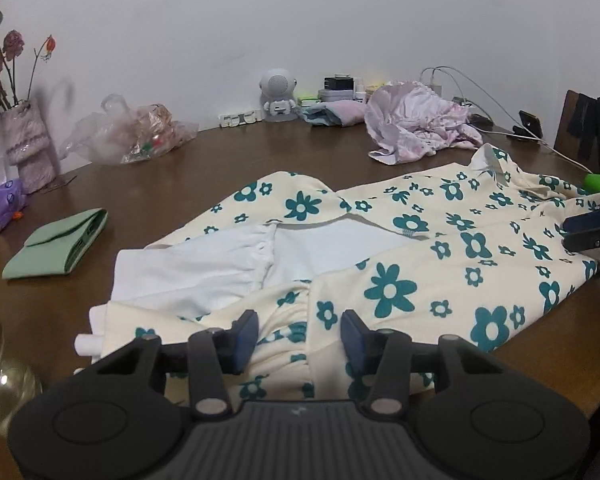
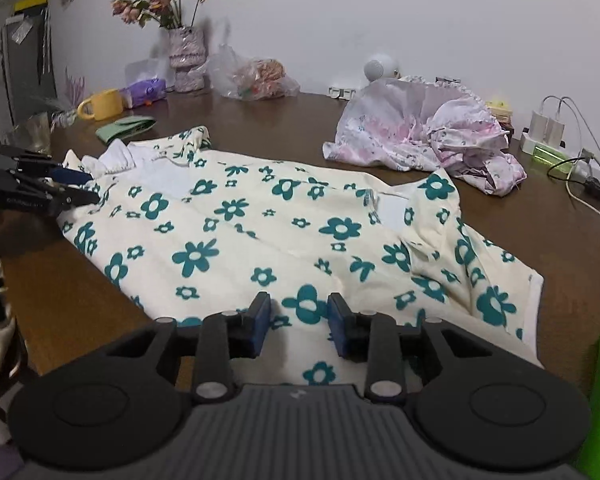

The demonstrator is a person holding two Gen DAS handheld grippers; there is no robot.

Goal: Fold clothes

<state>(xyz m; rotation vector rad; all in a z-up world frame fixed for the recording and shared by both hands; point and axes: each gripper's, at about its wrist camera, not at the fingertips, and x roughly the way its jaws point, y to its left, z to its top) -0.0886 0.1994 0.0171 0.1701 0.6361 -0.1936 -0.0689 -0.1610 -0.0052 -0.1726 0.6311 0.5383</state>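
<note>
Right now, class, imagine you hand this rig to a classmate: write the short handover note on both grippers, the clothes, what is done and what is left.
Left gripper: open over the gathered hem of the floral dress, gripping nothing.
Right gripper: open above the dress's other edge, empty.
The dress lies spread on the brown table, part turned back to show the white lining.
The pink garment lies crumpled behind it.
Done: dress spread out.
Left: fold the dress, then the pink garment.

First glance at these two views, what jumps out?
The cream dress with teal flowers, spread flat across the near half of the brown table. Both tongs, left and right, hover over its near edge with jaws apart. Behind it lies a crumpled pink garment, and pink flowers in a vase stand by the wall.
</note>
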